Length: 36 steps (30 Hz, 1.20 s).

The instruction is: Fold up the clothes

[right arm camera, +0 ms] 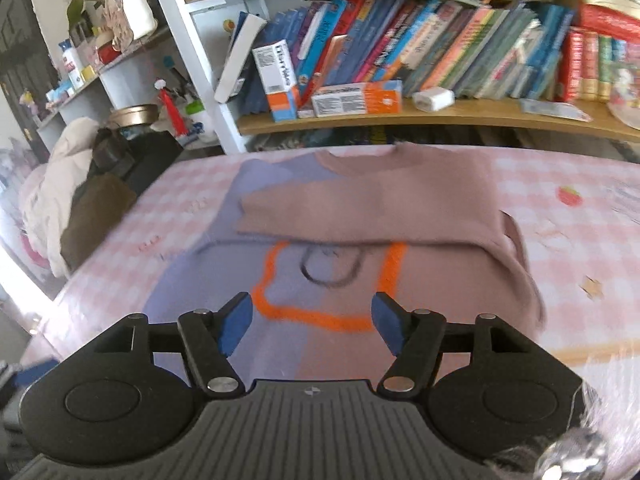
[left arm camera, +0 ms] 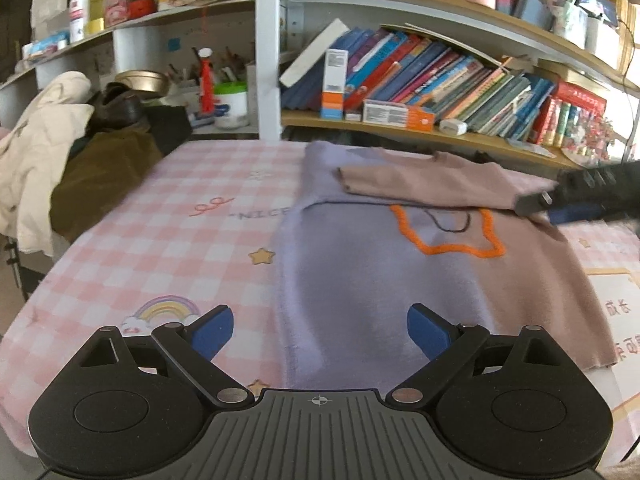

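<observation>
A two-tone sweater (left arm camera: pixel 380 280), lilac on the left and dusty pink on the right, lies flat on the pink checked tablecloth (left arm camera: pixel 168 240). An orange outline (right arm camera: pixel 320 316) is stitched on its chest. Its pink sleeve (right arm camera: pixel 360 212) is folded across the upper chest. My left gripper (left arm camera: pixel 320 332) hangs open above the lilac lower half, with nothing between its blue pads. My right gripper (right arm camera: pixel 313 326) is open over the orange outline and holds nothing. The left wrist view shows the right gripper (left arm camera: pixel 560 200) at the sweater's right edge, beside the folded sleeve.
A bookshelf (left arm camera: pixel 440 128) with leaning books and small boxes runs along the table's far edge. A heap of cream and olive clothes (left arm camera: pixel 60 168) sits off the table's left corner. Bare checked cloth (right arm camera: pixel 568 220) lies right of the sweater.
</observation>
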### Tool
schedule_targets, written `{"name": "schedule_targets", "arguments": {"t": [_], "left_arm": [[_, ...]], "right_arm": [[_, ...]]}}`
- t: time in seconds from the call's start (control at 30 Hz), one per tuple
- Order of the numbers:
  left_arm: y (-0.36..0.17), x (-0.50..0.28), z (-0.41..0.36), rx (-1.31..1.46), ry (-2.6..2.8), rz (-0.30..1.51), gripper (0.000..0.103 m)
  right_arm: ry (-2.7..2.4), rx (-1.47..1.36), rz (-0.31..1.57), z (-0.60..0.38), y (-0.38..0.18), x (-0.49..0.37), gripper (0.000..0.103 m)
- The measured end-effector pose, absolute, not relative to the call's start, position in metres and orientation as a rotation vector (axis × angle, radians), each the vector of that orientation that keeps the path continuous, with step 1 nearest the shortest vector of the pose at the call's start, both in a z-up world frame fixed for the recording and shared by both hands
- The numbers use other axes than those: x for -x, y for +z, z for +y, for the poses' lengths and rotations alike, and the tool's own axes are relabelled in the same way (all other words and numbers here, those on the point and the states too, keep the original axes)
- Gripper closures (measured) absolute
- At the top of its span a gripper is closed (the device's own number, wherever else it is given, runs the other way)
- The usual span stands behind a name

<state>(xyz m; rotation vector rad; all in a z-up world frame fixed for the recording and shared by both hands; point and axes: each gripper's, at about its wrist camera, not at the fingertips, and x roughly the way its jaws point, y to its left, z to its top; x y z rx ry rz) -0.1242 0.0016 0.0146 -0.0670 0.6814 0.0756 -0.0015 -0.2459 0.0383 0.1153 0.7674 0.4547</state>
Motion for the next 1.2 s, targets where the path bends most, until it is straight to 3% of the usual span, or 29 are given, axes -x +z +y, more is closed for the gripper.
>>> {"name": "schedule_targets", "arguments": {"t": [0.43, 0.73, 0.83, 1.2], "left_arm": [[0.019, 0.11, -0.053, 0.043, 0.018, 0.686, 0.007], [0.023, 0.127, -0.103, -0.007, -0.012, 0.71, 0.007], [0.023, 0.139, -0.117, -0.022, -0.026, 0.713, 0.007], [0.025, 0.175, -0.137, -0.047, -0.018, 0.733, 0.007]], "right_arm": [[0.241, -0.095, 0.613, -0.303, 0.037, 0.1, 0.03], [0.173, -0.115, 0.658, -0.353, 0.032, 0.131, 0.027], [0.178, -0.148, 0.676, -0.368, 0.028, 0.146, 0.02], [0.196, -0.209, 0.728, -0.393, 0.018, 0.181, 0.011]]}}
